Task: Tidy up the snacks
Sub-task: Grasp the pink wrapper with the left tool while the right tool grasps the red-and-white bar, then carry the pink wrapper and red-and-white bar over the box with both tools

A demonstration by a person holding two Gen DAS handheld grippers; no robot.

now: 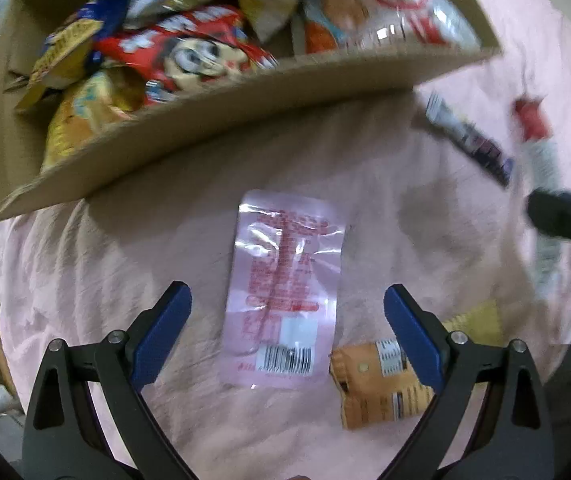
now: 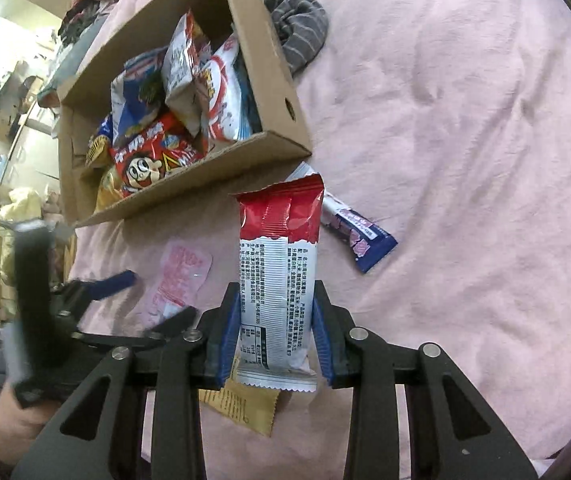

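Note:
A cardboard box (image 1: 221, 116) full of snack bags sits on a pink sheet; it also shows in the right wrist view (image 2: 285, 80). My left gripper (image 1: 287, 304) is open and empty, its jaws on either side of a flat pink clear packet (image 1: 285, 288), just above it. That packet also shows in the right wrist view (image 2: 183, 272). My right gripper (image 2: 277, 308) is shut on a red and white snack bar (image 2: 279, 264) and holds it upright above the sheet, in front of the box. The left gripper (image 2: 157, 296) shows at the left of the right wrist view.
A blue bar (image 2: 359, 240) lies on the sheet right of the box, also seen blurred in the left wrist view (image 1: 473, 140). An orange packet (image 1: 373, 384) lies beside the pink one; in the right wrist view (image 2: 245, 408) it lies under the gripper. A grey striped cloth (image 2: 299, 24) lies behind the box.

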